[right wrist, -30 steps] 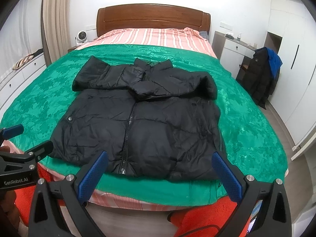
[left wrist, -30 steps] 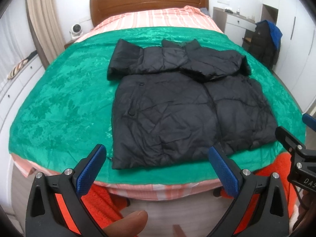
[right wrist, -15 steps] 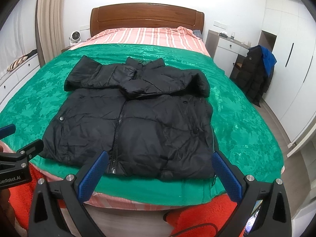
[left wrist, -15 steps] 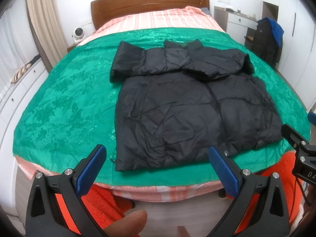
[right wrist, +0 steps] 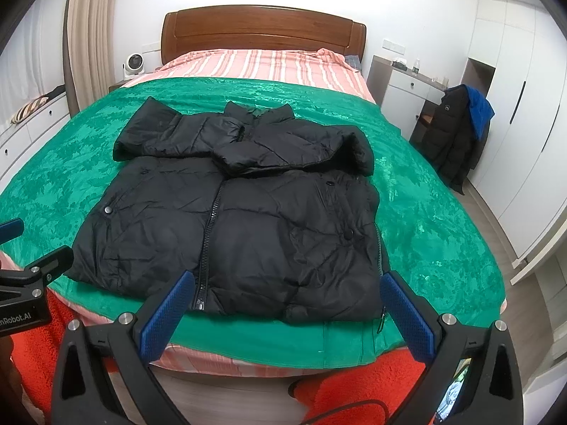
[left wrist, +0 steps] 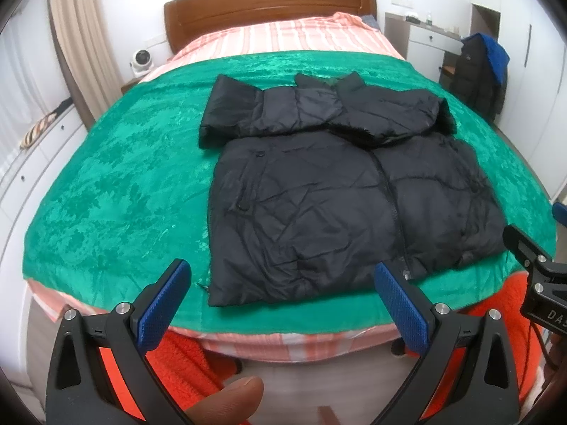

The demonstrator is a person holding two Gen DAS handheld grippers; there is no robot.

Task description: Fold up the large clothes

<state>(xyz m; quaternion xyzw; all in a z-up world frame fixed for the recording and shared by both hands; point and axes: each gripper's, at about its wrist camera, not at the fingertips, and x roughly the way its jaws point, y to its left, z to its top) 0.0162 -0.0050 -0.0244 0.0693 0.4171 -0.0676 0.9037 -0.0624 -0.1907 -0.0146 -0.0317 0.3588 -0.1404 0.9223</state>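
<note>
A black puffer jacket (left wrist: 336, 194) (right wrist: 241, 219) lies front up on the green blanket (left wrist: 117, 184) (right wrist: 436, 219), zipped, hem toward me. Both sleeves are folded across its chest. My left gripper (left wrist: 281, 292) hangs open over the foot of the bed, just short of the hem's left half, with nothing between its blue pads. My right gripper (right wrist: 283, 301) is open too, hovering at the hem's right half and holding nothing. Each gripper shows at the edge of the other's view.
The bed has a wooden headboard (right wrist: 262, 32) and a pink striped sheet (right wrist: 262, 65). A dark coat with a blue hood (right wrist: 460, 134) hangs by a white desk on the right. White drawers (left wrist: 32, 163) run along the left. Orange fleece clothing (right wrist: 354, 389) is below the grippers.
Both grippers have drifted slightly and closer to the jacket's hem; the right view now sits nearer the hem. The jacket has not moved, and both stay open.
</note>
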